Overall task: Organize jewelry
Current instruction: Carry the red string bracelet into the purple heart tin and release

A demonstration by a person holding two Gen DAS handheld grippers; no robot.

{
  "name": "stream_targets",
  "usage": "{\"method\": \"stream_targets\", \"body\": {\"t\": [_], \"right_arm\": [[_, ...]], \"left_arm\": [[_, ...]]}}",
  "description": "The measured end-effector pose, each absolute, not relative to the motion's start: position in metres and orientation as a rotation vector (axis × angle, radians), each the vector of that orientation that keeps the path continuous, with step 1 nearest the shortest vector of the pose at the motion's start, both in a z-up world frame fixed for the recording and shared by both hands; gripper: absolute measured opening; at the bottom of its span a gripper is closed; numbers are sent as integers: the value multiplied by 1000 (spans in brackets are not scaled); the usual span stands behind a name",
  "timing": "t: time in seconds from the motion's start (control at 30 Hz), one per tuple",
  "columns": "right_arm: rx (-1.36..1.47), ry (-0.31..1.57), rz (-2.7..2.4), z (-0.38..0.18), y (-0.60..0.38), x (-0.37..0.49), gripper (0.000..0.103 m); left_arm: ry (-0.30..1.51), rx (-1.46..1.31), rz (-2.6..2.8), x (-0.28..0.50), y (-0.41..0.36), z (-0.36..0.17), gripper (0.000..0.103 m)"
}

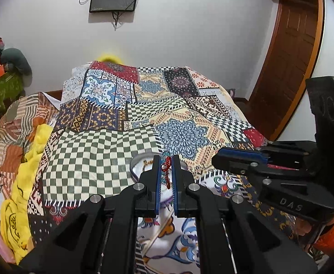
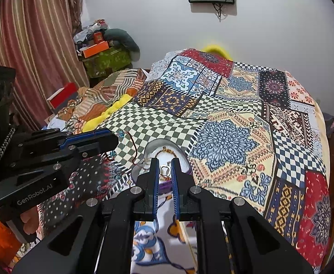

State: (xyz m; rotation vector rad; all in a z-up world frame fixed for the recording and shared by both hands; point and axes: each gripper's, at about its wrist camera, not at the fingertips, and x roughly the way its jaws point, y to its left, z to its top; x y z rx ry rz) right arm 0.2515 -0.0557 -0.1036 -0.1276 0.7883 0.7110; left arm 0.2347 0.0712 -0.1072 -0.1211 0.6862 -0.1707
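1. Left gripper [image 1: 166,162] pinches a red woven thread bracelet with turquoise beads [image 1: 166,164], held above the round silver metal tray [image 1: 135,162] on the patchwork bedspread [image 1: 93,150].
2. Right gripper [image 2: 165,167] nips a small silver ring-like piece [image 2: 164,170] over the same tray; exact identity unclear.
3. Judgement: lower each slowly and release only over the tray, keeping the cords [image 2: 133,148] untangled.

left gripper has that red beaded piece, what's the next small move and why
Probably ease the left gripper forward and lower over the round tray, then open. Its jaws are shut on the red beaded bracelet, whose cord already trails toward the tray. The right gripper crowds that tray, so go slowly.
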Motion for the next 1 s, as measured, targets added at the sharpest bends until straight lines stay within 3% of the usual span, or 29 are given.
{"method": "stream_targets", "body": {"t": [1.0], "right_arm": [[-120, 889, 690, -135, -43, 297, 9]], "left_arm": [[851, -124, -199, 302, 71, -175, 7]]}}
